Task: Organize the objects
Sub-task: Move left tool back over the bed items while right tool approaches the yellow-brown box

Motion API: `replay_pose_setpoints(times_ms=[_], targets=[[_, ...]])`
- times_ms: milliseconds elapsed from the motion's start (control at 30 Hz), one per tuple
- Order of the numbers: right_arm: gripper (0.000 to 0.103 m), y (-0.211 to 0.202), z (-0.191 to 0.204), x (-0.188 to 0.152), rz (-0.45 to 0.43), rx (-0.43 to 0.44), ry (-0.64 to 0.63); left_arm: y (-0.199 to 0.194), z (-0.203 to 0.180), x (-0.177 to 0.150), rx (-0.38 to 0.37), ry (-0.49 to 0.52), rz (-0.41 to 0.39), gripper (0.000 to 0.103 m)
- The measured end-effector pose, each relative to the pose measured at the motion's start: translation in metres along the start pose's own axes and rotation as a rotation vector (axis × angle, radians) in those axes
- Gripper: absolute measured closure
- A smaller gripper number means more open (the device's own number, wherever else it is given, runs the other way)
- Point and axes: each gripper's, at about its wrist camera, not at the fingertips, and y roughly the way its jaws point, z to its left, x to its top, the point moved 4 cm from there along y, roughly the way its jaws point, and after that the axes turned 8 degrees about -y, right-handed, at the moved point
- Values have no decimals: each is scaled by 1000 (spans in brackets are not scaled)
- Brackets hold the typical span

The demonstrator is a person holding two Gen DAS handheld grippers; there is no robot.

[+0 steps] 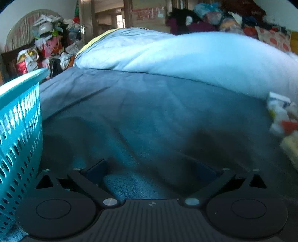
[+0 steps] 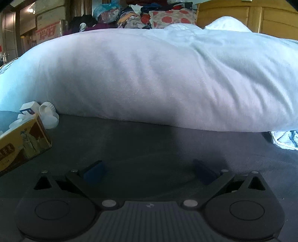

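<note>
A turquoise perforated basket (image 1: 18, 119) stands on the bed at the far left of the left wrist view, close beside my left gripper (image 1: 154, 171), which is open and empty over the blue sheet. At that view's right edge lies a blurred pile of small packages (image 1: 283, 121). In the right wrist view a yellow-brown printed box (image 2: 22, 143) lies at the left, with white bottles (image 2: 47, 115) and a small white box (image 2: 28, 108) behind it against the duvet. My right gripper (image 2: 149, 171) is open and empty, to the right of the box.
A thick pale duvet (image 2: 158, 78) is rolled across the bed ahead of both grippers. The dark blue sheet (image 1: 149, 115) stretches between them and it. Piles of bags and clothes (image 1: 48, 46) fill the room behind, with a wooden wardrobe (image 2: 260, 16) at the back right.
</note>
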Motion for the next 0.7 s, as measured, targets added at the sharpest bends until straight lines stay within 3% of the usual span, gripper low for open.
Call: replay_pose_setpoints(times_ms=[700], targets=[[0,-2,15,11,3,-8,-5,0,26,-5,-125,-154,-60,0]])
